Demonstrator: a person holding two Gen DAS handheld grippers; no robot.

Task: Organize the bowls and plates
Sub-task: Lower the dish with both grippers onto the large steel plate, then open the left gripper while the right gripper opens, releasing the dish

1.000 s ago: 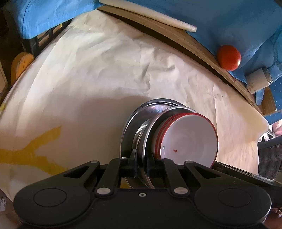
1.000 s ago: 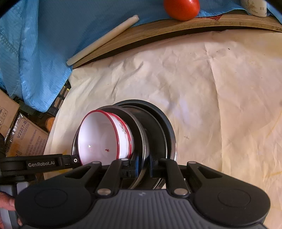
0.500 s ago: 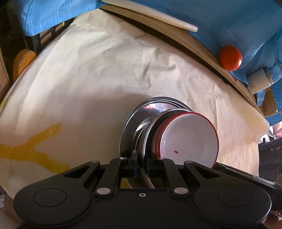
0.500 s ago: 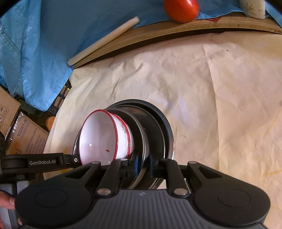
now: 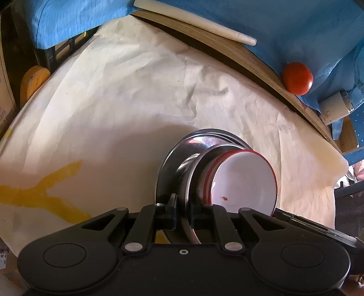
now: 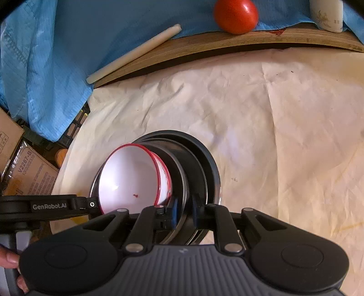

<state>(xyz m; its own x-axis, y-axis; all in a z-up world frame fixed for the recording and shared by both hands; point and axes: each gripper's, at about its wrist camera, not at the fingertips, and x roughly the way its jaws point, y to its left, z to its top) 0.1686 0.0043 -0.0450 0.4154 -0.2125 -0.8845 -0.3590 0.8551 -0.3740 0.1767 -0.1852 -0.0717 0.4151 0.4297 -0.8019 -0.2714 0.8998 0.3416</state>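
- Centrally, a nested stack: white bowls (image 5: 244,182) with red rims sit inside steel plates (image 5: 173,164), the whole stack tilted and held over the cream paper (image 5: 113,102) that covers the table.
- Left gripper (image 5: 183,211): clenched on a steel plate rim at the stack's near edge; the bowls lie just right of its fingers.
- Right gripper (image 6: 184,213): likewise clamped on a steel plate rim (image 6: 182,173) from the opposite side, with the bowls (image 6: 129,175) just to its left.
- Left gripper's arm (image 6: 45,206), seen from the right wrist: it crosses the lower left and meets the stack beside the bowls. Part of a hand (image 6: 9,259) shows at the frame's edge.
- Far edge: a wooden board (image 6: 227,43) borders the paper, draped with blue cloth (image 6: 56,45).
- On the cloth: a pale stick (image 6: 134,53), a red tomato (image 6: 236,16) and a white jar (image 6: 327,16), all well apart from the stack.
- Left of the table: cardboard boxes (image 6: 29,173) and a dark crate (image 5: 61,47).
- Between the grippers and the far board the paper lies bare, save a yellow stain (image 5: 45,193).
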